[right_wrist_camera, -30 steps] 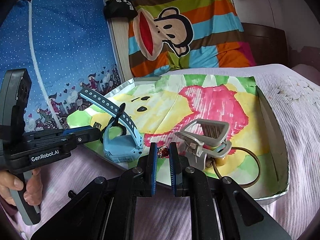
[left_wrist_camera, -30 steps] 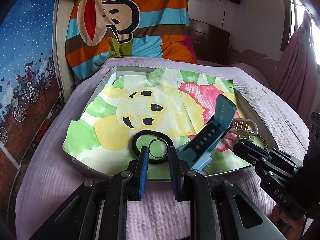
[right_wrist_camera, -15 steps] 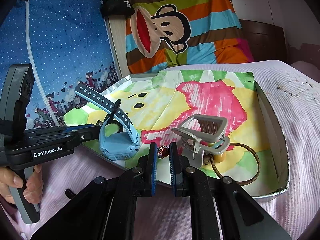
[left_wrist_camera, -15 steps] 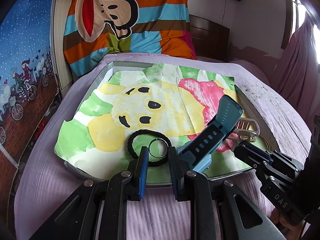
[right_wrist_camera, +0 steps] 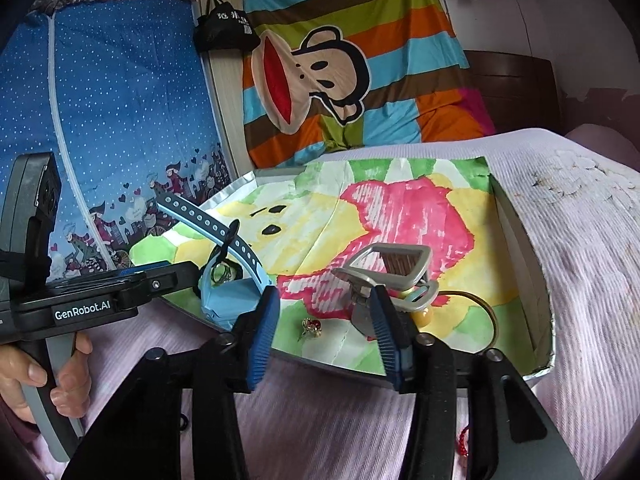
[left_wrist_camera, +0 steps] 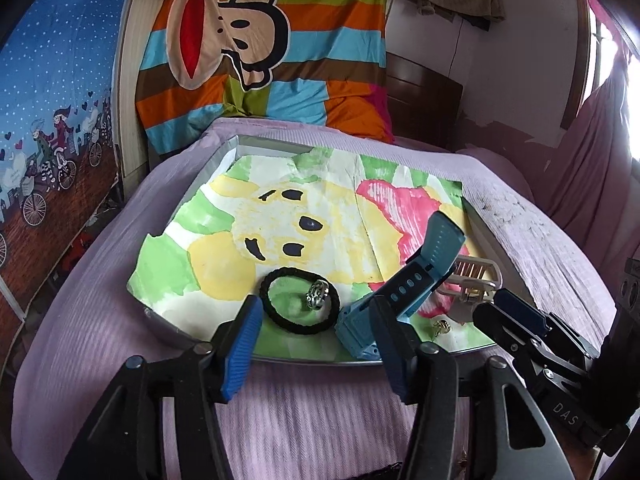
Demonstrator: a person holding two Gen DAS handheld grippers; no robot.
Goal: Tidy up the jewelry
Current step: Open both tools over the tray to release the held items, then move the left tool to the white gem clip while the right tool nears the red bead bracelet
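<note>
Both pairs of jaws stand spread wide and grip nothing. The left gripper (left_wrist_camera: pixel 316 336) hangs over the tray's near edge, facing the small silver ring (left_wrist_camera: pixel 318 295) that lies inside the black braided hair tie (left_wrist_camera: pixel 300 302). The right gripper (right_wrist_camera: pixel 324 332) frames the tiny gold-and-red earring (right_wrist_camera: pixel 311 326) on the painted paper. I'd come straight down and close gently; such pieces skid. The blue plastic watch (left_wrist_camera: pixel 400 288) crowds between them, and the grey hair claw (right_wrist_camera: pixel 390 276) sits just right.
</note>
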